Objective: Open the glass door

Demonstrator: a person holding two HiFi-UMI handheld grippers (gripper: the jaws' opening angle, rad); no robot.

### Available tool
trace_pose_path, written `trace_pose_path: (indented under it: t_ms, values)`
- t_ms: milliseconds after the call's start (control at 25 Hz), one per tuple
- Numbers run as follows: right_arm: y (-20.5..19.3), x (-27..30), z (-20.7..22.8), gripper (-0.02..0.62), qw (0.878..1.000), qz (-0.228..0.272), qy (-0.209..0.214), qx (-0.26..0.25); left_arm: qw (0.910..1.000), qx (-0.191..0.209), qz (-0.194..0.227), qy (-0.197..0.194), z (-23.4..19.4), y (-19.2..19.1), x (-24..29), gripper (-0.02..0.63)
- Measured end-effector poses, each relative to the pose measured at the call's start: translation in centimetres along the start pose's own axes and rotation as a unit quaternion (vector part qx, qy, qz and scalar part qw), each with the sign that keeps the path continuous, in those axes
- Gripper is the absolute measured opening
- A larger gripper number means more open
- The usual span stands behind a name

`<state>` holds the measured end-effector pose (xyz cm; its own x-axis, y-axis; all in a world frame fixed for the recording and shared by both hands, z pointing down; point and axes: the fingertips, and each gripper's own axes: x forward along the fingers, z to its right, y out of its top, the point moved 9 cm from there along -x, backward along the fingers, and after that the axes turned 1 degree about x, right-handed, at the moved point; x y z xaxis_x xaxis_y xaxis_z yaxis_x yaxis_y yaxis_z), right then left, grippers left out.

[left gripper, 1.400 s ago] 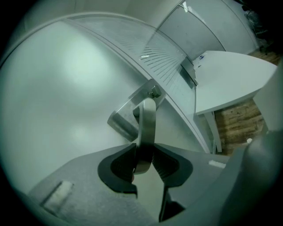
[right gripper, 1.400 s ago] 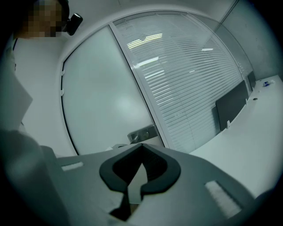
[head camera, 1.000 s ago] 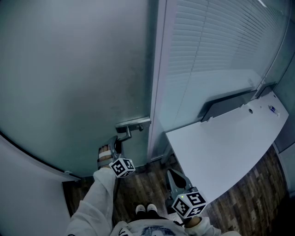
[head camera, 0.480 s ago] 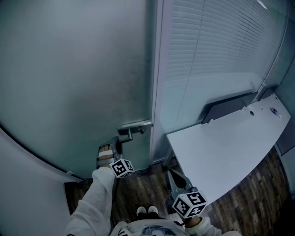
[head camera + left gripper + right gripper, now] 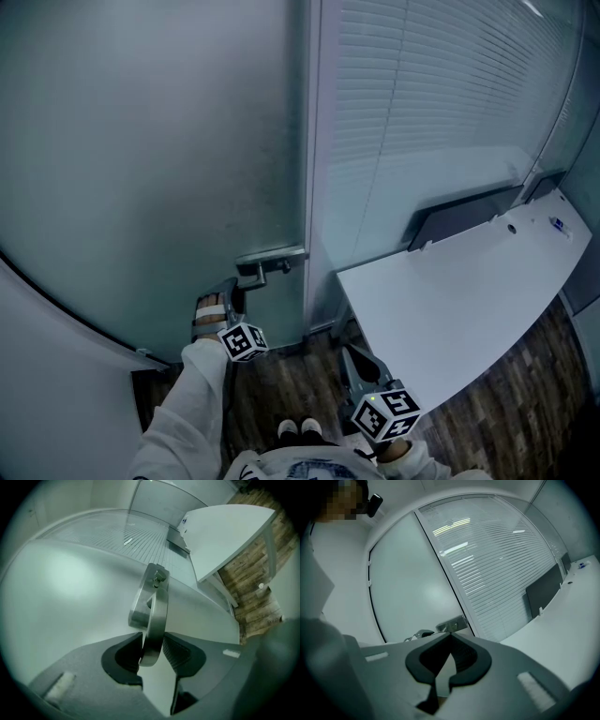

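Note:
The frosted glass door fills the left of the head view, and its metal lever handle juts out near the frame. My left gripper reaches up to that lever. In the left gripper view the handle runs slantwise between the jaws of my left gripper. They have just been opening a little, and the pads still touch the lever's end. My right gripper hangs low beside the desk, shut and with nothing in it. From there the handle shows ahead.
Right of the door stands a glass partition with white blinds. A white desk with a dark panel behind it juts in from the right. Below are wooden floor and the person's shoes.
My left gripper has rolled slightly on the handle and its marker cube has drifted a little left. The handle sits marginally lower than a second ago. The right gripper has not moved.

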<state>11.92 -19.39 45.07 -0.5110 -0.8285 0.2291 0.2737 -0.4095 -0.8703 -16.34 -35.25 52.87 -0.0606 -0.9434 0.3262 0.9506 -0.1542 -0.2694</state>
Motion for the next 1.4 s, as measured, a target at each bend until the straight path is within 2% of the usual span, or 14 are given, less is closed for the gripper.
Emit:
trace_pose_path:
  t_ms: [160, 280, 480, 640, 920, 1160, 1400]
  values:
    - [-0.1, -0.1, 0.1, 0.003, 1.0, 0.0, 0.0, 0.003, 0.9991, -0.02, 0.007, -0.038, 0.5, 0.0, 0.0, 0.254]
    - [-0.1, -0.2, 0.1, 0.003, 1.0, 0.0, 0.002, 0.003, 0.9989, -0.011, 0.003, -0.046, 0.8, 0.1, -0.1, 0.295]
    - [-0.1, -0.5, 0.3, 0.003, 1.0, -0.002, 0.003, 0.0, 0.9998, -0.001, -0.001, -0.022, 0.6, 0.0, -1.2, 0.291]
    - [-0.1, -0.4, 0.4, 0.003, 1.0, -0.006, 0.009, -0.002, 0.9998, -0.016, -0.002, -0.009, 0.2, -0.1, -2.5, 0.291]
    - [-0.9, -0.7, 0.6, 0.003, 0.999, -0.02, 0.026, 0.001, 0.9944, -0.105, 0.003, 0.012, -1.0, 0.1, -7.5, 0.287]
    - [-1.5, -0.6, 0.6, 0.003, 0.999, -0.027, 0.039, 0.004, 0.9943, -0.106, 0.009, 0.012, 0.2, 0.7, -9.1, 0.287]
    - [-1.3, -0.7, 0.9, 0.003, 0.999, -0.025, 0.038, 0.004, 0.982, -0.185, 0.037, 0.007, -0.5, 2.3, -12.3, 0.285]
